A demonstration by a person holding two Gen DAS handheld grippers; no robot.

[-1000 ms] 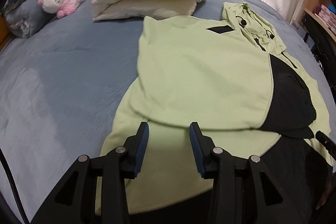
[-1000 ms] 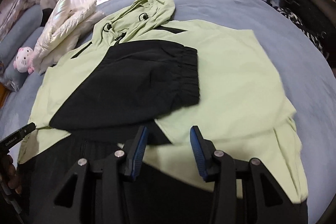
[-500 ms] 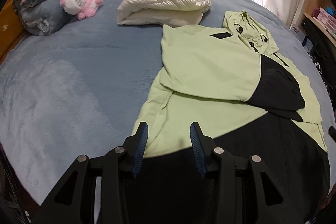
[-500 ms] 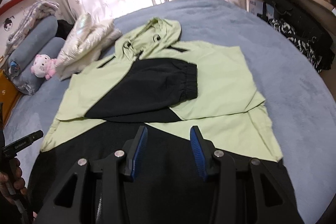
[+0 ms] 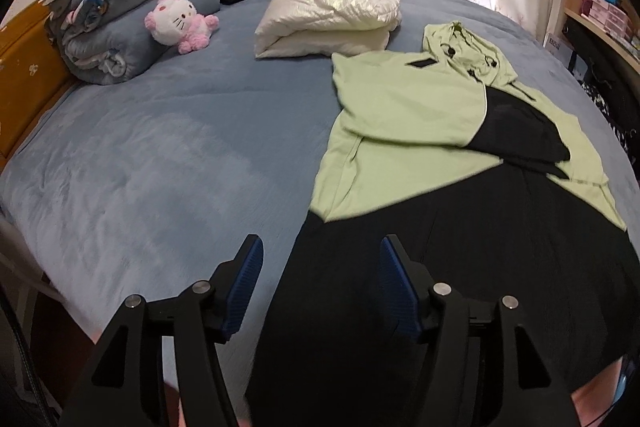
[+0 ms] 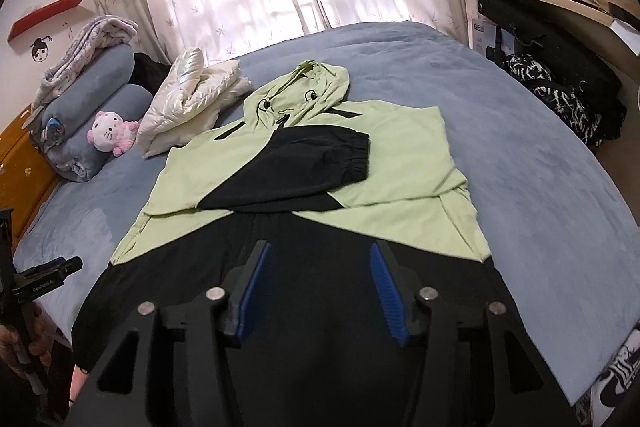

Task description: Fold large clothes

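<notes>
A pink plush cat leans against rolled blue blankets.

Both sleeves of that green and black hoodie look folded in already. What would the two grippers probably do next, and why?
Probably bring both down onto the black hem of the hoodie nearest them, to fold it up toward the hood. Both sleeves already lie across the chest, the bottom half is still spread flat on the bed, and the left gripper and right gripper hang above it with jaws opening and nothing between them.
</notes>
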